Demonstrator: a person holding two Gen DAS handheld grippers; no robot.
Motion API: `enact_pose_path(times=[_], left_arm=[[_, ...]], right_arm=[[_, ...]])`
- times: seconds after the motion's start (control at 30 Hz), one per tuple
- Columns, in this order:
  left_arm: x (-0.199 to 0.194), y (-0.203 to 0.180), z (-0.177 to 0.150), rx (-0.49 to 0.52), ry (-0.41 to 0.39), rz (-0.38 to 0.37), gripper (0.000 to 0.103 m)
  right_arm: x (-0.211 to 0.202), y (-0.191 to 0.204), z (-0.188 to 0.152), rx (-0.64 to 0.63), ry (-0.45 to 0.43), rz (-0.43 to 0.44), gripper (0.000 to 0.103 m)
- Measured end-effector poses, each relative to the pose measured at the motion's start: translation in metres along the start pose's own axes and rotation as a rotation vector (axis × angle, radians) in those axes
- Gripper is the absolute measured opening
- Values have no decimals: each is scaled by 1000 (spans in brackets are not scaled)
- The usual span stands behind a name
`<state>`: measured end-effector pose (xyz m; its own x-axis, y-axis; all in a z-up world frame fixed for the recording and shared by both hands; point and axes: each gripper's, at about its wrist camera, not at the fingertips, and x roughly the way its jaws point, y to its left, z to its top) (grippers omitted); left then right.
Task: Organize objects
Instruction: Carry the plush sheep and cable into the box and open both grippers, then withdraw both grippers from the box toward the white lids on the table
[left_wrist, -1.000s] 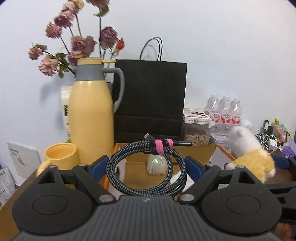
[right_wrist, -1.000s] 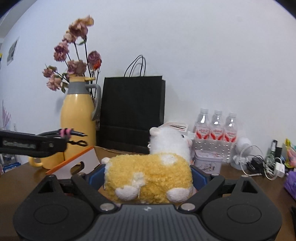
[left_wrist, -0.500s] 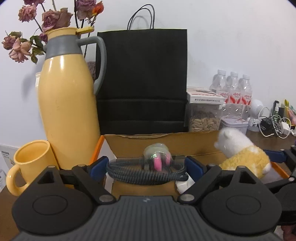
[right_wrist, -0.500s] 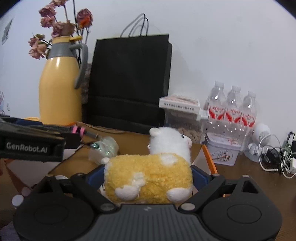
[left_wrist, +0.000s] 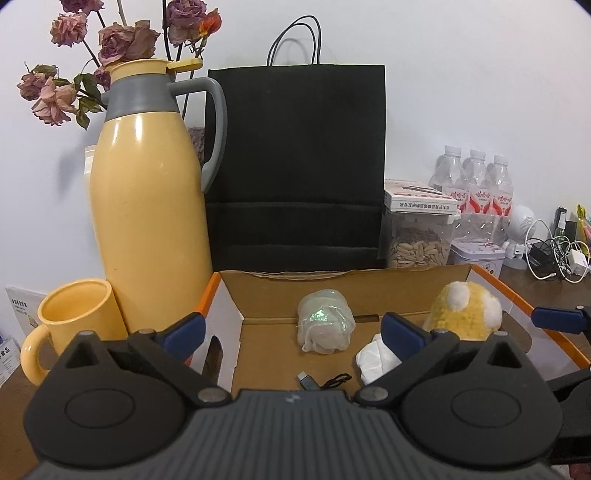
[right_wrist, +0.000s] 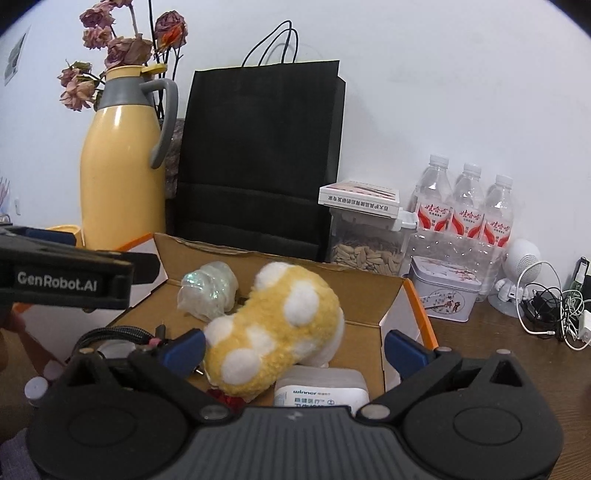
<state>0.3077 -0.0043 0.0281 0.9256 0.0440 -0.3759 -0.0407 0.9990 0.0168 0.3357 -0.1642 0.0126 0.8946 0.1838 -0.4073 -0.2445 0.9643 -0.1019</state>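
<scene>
Right wrist: plush toy (right_wrist: 273, 328) between opening tongs (right_wrist: 293, 349)

Soft even light, sharp, fisheye-bent edges

Yellow thermos jug (left_wrist: 147, 206) with grey handle beside yellow mug (left_wrist: 74, 317); dried roses (left_wrist: 122, 37) behind. Black paper bag (left_wrist: 295, 162) against wall. Seed jar (left_wrist: 419, 243), three water bottles (left_wrist: 476, 188) right.
</scene>
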Motion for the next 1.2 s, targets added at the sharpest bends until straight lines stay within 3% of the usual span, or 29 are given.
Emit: enact_pose_path(times=[0.37,0.57,0.9,1.2], left_arm=[[-39,13,-2,-29,-65,19,103],[-70,22,-10,-44,-65,14,103],[-118,33,-34,-84,-3,12,103],[-146,40,-63,-96,86,20,103]], right_arm=[[-42,0,1,-5,-77,-47,103],[-71,-1,-10,13,-75,-58,103],[-124,-8,-38,60,-67,-94,103],[-158,-18,-81,61,22,-129,103]])
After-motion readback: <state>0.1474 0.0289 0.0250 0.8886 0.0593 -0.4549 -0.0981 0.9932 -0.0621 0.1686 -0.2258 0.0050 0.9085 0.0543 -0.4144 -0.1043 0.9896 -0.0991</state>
